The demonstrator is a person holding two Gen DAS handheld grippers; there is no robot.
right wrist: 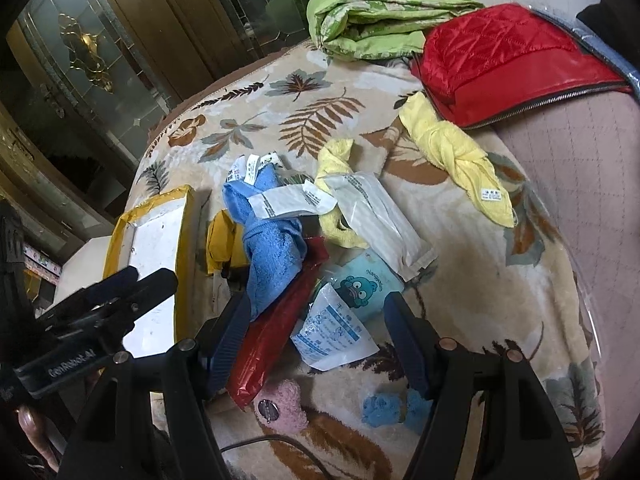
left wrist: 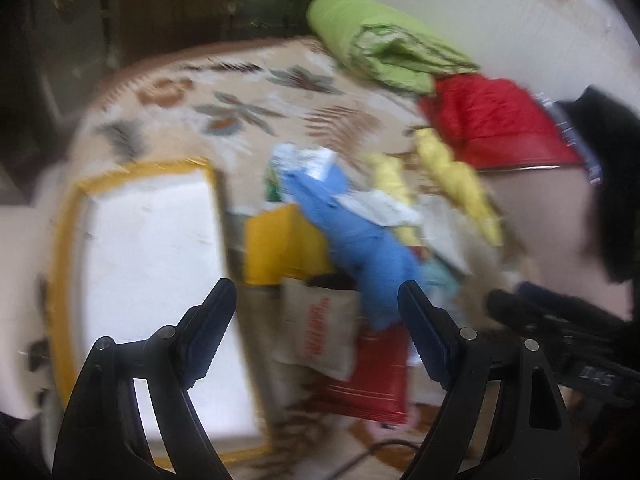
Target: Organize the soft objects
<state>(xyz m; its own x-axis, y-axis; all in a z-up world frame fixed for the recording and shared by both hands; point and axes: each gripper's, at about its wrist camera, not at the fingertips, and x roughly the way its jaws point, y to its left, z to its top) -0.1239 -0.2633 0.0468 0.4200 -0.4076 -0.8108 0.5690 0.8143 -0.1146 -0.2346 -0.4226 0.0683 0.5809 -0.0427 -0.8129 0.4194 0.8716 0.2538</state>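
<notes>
A pile of soft things lies on a leaf-patterned blanket (right wrist: 460, 272). A blue towel (right wrist: 268, 248) with white tags lies on a red foil pack (right wrist: 272, 328). Two yellow cloths (right wrist: 460, 152) (right wrist: 334, 160), a white pouch (right wrist: 376, 216), a light blue cartoon pack (right wrist: 360, 280) and a small printed sachet (right wrist: 332, 332) lie around it. My right gripper (right wrist: 316, 332) is open above the red pack and sachet. My left gripper (left wrist: 316, 320) is open and empty above the blue towel (left wrist: 360, 240); it also shows at the left of the right wrist view (right wrist: 148, 280).
A white box with a yellow rim (right wrist: 152, 248) stands at the left of the pile. A green folded quilt (right wrist: 368, 20) and a red quilted bag (right wrist: 500, 64) lie at the back. A pink fluffy thing (right wrist: 288, 400) and a blue fluffy thing (right wrist: 380, 408) lie near me. Dark glass cabinets (right wrist: 100, 60) stand behind.
</notes>
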